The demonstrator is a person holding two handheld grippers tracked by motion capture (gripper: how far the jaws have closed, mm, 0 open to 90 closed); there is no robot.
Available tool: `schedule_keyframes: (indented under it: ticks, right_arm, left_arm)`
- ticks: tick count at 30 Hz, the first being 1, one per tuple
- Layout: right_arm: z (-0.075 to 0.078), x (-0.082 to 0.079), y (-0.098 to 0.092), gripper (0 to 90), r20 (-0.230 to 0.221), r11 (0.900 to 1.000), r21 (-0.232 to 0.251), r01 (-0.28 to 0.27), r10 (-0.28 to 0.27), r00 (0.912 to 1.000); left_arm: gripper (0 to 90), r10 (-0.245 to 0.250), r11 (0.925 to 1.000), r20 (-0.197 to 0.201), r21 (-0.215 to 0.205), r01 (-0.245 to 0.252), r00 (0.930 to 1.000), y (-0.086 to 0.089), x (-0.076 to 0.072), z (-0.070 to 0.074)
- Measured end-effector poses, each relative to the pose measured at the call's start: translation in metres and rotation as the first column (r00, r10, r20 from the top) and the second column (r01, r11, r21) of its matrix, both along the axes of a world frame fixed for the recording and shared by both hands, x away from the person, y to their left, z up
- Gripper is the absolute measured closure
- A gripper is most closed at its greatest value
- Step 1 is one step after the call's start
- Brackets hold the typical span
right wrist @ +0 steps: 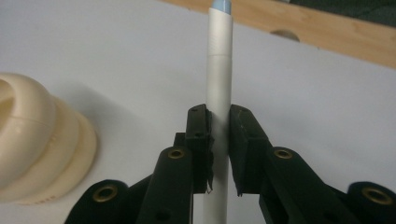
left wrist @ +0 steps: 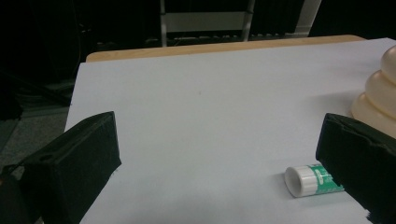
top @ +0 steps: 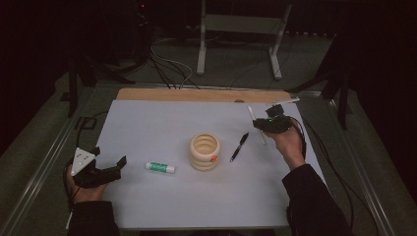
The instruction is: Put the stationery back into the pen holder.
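Black jaws of the right tool (right wrist: 218, 154) stand nearest the lens in the right gripper view, nearly closed on a white pen (right wrist: 219, 70), which runs straight between the pads and out past their tips. From the high view that tool (top: 265, 124) is held up off the surface (top: 147, 123) on its far right side, and the pen (top: 256, 125) slants through it, one end up and away from the person, the other down and toward them. Its long axis lies along the jaws' own line, with the pale blue end pointing ahead of the tips. To the tool's left stand a cream holder (top: 204, 152) and, between them, a black pen (top: 239, 146) flat on the surface.

Risk, as I judge it: the grip sits on a smooth round barrel with much length sticking out beyond the pads, so any tilt toward the holder could let the pen swivel or slide through. A long overhang could also clip the holder's rim and tip it, or knock the black pen.

Open wide and holding nothing, the left tool (top: 105, 167) rests at the near left, with a glue stick (left wrist: 312, 180) lying just inside its right jaw
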State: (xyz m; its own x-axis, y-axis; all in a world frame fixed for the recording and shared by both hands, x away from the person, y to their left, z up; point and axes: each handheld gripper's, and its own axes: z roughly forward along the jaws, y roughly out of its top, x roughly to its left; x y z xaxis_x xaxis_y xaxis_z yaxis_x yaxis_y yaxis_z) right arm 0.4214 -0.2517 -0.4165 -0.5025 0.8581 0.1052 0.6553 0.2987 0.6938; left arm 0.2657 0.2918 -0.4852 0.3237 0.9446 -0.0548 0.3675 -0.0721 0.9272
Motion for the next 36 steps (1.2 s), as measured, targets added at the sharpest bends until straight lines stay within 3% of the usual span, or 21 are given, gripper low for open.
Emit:
schedule_keyframes:
  ticks: [36]
  right_arm:
    - [0.02,-0.011,0.032,78.9,0.15,0.988,0.152,-0.032,0.009,0.9887]
  left_arm:
    - [0.1,-0.002,1.0,0.0,-0.001,0.002,1.0,0.0,0.0,0.0]
